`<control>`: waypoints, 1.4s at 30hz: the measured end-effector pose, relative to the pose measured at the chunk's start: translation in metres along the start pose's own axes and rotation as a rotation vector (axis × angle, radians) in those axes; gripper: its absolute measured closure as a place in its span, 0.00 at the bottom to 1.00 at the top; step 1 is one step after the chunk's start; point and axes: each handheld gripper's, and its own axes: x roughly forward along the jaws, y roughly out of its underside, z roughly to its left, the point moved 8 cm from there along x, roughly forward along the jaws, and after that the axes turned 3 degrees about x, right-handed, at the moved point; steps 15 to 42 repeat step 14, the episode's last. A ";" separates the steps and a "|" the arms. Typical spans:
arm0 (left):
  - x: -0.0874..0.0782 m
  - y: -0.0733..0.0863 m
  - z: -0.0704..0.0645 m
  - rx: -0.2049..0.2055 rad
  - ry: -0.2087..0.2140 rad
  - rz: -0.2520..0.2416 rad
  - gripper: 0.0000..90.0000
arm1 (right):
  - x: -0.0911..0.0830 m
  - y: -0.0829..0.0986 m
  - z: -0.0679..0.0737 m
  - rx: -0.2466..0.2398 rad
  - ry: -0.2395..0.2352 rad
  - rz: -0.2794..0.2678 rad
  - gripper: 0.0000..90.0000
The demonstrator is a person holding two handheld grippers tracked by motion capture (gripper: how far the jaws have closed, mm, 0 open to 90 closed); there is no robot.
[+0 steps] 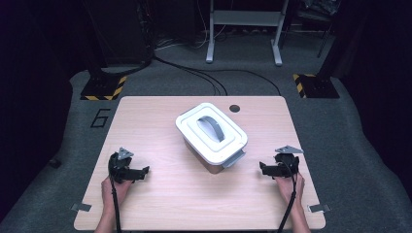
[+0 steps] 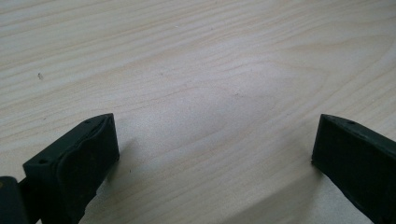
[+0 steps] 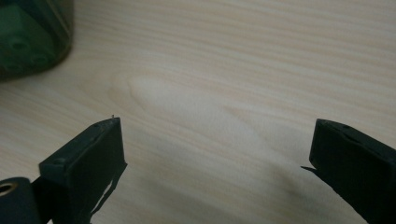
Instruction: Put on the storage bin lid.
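A clear storage box with a white lid and a grey handle [image 1: 212, 132] stands near the middle of the wooden table [image 1: 160, 194], turned at an angle. My left gripper [image 1: 144, 172] rests on the table to the box's left, its jaws wide apart over bare wood [image 2: 215, 135]. On the other side, my right gripper [image 1: 263, 168] rests just right of the box, also open, with nothing between its jaws [image 3: 215, 140]. A corner of the box [image 3: 28, 37] shows at the upper left of the right gripper view.
A small dark round hole [image 1: 234, 108] sits in the table near its far edge. Beyond the table lie grey floor, cables [image 1: 204, 73], a metal frame [image 1: 243, 29] and hazard-striped bases [image 1: 103, 90]. Bare wood lies in front of the box.
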 end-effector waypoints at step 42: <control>0.000 0.000 0.000 0.000 -0.001 0.000 0.00 | 0.006 0.011 -0.005 -0.005 0.014 0.014 0.03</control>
